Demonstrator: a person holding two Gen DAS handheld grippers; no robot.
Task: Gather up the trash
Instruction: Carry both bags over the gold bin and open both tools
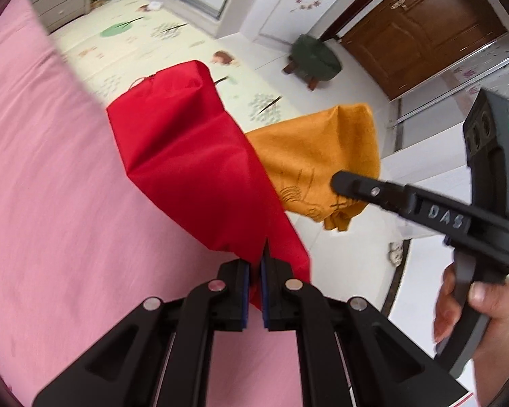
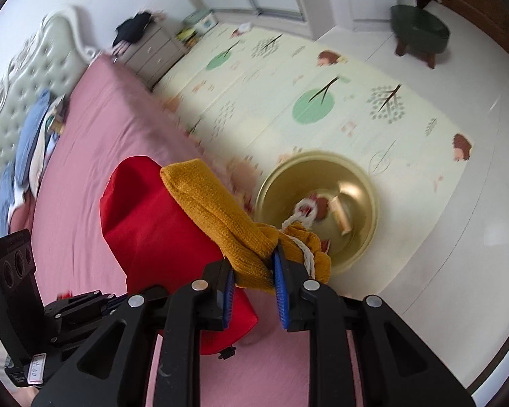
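Right gripper (image 2: 254, 268) pinches mustard cloth (image 2: 220, 217) (knitted) above basin (image 2: 363, 183).

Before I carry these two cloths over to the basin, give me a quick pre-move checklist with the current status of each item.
1. Left gripper shut on the red cloth: ok.
2. Right gripper shut on the mustard cloth: ok.
3. Both cloths lifted off the pink bed: cannot tell.
4. Gold basin in view on the play mat: ok.
5. Room in the basin: ok, only a few scraps inside.
6. White cord free of the right gripper: cannot tell.
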